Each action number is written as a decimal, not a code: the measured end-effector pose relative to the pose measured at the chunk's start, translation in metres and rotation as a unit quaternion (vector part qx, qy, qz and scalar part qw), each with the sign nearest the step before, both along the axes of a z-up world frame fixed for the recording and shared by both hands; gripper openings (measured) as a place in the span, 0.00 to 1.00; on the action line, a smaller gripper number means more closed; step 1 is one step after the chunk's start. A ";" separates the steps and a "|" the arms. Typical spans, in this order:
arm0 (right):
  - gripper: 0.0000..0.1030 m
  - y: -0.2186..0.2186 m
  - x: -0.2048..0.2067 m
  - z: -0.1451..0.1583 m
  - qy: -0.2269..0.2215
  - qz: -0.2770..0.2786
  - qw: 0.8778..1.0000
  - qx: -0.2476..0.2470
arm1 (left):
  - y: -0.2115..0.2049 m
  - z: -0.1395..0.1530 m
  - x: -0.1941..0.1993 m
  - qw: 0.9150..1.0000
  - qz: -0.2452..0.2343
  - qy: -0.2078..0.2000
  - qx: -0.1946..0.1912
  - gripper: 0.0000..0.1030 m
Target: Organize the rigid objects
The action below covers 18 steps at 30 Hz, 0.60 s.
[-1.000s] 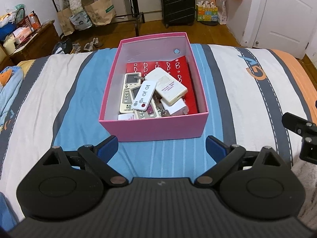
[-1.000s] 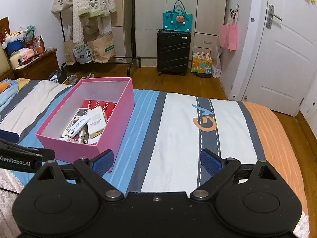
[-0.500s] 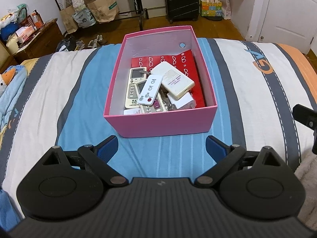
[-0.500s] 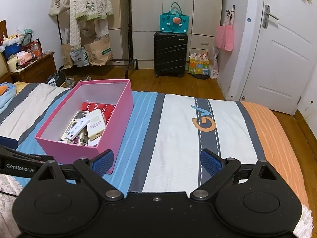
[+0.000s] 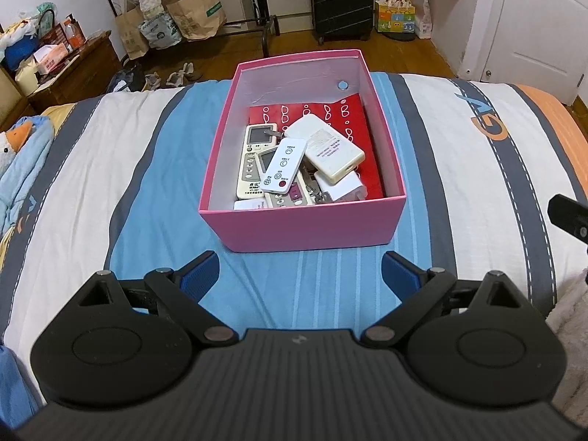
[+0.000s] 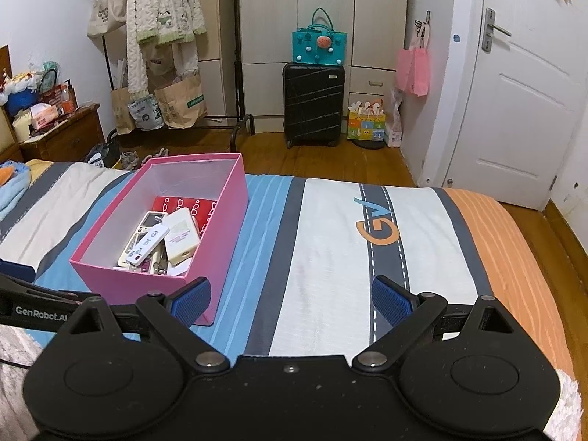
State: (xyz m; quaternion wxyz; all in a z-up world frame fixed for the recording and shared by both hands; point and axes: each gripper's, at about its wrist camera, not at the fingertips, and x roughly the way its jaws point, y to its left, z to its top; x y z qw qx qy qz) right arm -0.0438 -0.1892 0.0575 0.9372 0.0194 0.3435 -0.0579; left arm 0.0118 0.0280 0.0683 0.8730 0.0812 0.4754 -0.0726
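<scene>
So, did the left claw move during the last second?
Yes. The left claw rose and tilted down: the pink box sits lower in its view, and the suitcase is cropped.

From my left wrist camera the pink box (image 5: 305, 220) has slid higher and a little to the right in the frame over the last second, and I now look more steeply down into it at the remotes. The tip of my right tongs (image 5: 567, 217), at the right edge of that view, has sunk lower and further out toward the edge. In my right wrist view the pink box (image 6: 147, 275) sits a touch lower and closer than before.
</scene>
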 end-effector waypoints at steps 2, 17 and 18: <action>0.94 -0.001 0.001 0.001 0.002 -0.002 1.000 0.005 | 0.001 0.001 0.000 1.000 0.001 0.000 0.000 0.93; 0.94 0.000 0.001 0.000 0.003 -0.005 1.000 0.004 | 0.000 0.001 0.000 1.000 -0.001 0.001 -0.001 0.93; 0.94 0.000 0.001 0.000 0.002 -0.005 1.000 0.003 | 0.000 0.001 0.000 1.000 0.000 0.001 -0.002 0.93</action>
